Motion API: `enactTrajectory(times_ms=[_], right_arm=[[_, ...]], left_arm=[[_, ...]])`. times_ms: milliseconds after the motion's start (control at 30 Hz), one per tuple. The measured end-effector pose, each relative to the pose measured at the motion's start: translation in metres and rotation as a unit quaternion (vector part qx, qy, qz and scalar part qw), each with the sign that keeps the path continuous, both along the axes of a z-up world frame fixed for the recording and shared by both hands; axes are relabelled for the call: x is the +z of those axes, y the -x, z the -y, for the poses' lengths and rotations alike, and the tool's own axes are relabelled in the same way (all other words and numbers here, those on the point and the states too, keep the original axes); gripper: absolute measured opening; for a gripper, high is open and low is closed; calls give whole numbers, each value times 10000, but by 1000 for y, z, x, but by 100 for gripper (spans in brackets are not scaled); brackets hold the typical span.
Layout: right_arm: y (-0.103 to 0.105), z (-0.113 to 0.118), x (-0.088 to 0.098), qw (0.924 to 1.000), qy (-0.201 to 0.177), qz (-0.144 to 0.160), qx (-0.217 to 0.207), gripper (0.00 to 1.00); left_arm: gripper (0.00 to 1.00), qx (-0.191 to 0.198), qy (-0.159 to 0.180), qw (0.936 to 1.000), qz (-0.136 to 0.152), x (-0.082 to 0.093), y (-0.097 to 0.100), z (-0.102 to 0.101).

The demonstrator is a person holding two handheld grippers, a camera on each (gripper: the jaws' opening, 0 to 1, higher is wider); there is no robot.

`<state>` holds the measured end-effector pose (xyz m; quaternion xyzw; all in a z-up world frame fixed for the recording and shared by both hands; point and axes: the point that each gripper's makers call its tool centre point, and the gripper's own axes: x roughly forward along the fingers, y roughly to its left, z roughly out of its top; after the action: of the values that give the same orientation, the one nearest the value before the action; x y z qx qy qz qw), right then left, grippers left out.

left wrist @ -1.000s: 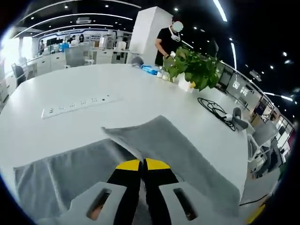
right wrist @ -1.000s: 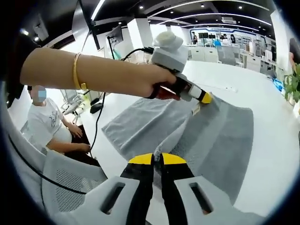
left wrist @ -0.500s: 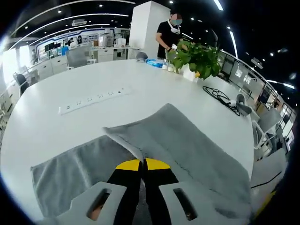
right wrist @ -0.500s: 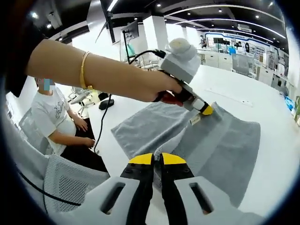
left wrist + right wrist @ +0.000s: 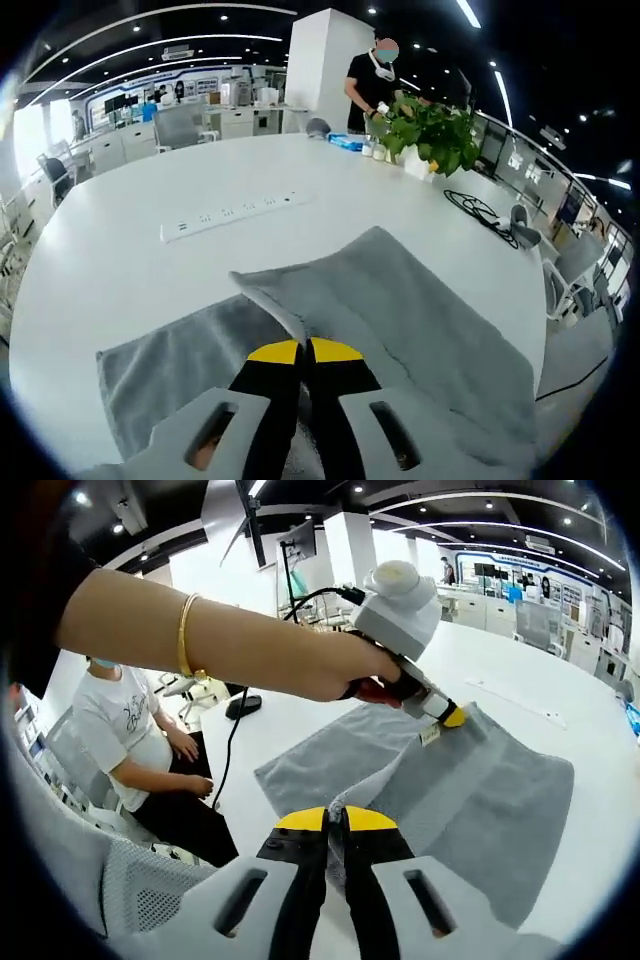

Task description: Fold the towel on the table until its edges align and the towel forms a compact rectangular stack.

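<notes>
Evidently the first fold is only midway. The grey towel (image 5: 420,320) lies on the white surface (image 5: 120,270), and the left claw (image 5: 304,349) is clenched on one corner of it, lifted above the layer beneath. In the right gripper view, the right claw (image 5: 335,820) is clamped on another corner of the same edge (the raised flap runs between the two). The edges are not yet laid together, and any further folding into a compact rectangle remains to be done.

desk (image 5: 120,270): white, round-edged | towel (image 5: 420,330): grey, partly folded on it | power strip (image 5: 235,214): beyond towel | potted plant (image 5: 432,142): at far edge
</notes>
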<state>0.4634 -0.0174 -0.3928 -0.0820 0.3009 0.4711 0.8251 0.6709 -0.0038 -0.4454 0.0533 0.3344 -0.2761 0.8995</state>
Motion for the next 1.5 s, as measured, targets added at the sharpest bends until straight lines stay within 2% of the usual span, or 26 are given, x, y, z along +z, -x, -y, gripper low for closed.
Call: enactTrajectory(times_ms=[133, 200, 533, 767, 1000, 1167, 1333, 1500], right_arm=[[1, -16, 2, 10000, -12, 17, 82, 3], [0, -23, 3, 9999, -52, 13, 112, 3], [7, -55, -2, 9990, -13, 11, 438, 3], [8, -71, 5, 9986, -84, 7, 531, 3], [8, -91, 16, 9980, -207, 19, 596, 3], [12, -105, 32, 9967, -275, 249, 718, 3], [14, -118, 32, 9961, -254, 257, 806, 3], [16, -127, 36, 9945, -195, 470, 914, 3]], left_arm=[[1, -17, -80, 10000, 58, 2, 2, -15], [1, 102, -228, 9996, 124, 3, 1, -26], [1, 212, -126, 9994, 246, 12, 6, -60], [1, 157, -186, 9987, 447, 26, 6, -75], [1, 259, -252, 9980, 518, 30, 6, -102], [1, 444, -144, 9969, 633, 42, 11, -118], [1, 484, -228, 9964, 660, 42, 12, -134], [1, 527, -254, 9953, 778, 47, 12, -140]])
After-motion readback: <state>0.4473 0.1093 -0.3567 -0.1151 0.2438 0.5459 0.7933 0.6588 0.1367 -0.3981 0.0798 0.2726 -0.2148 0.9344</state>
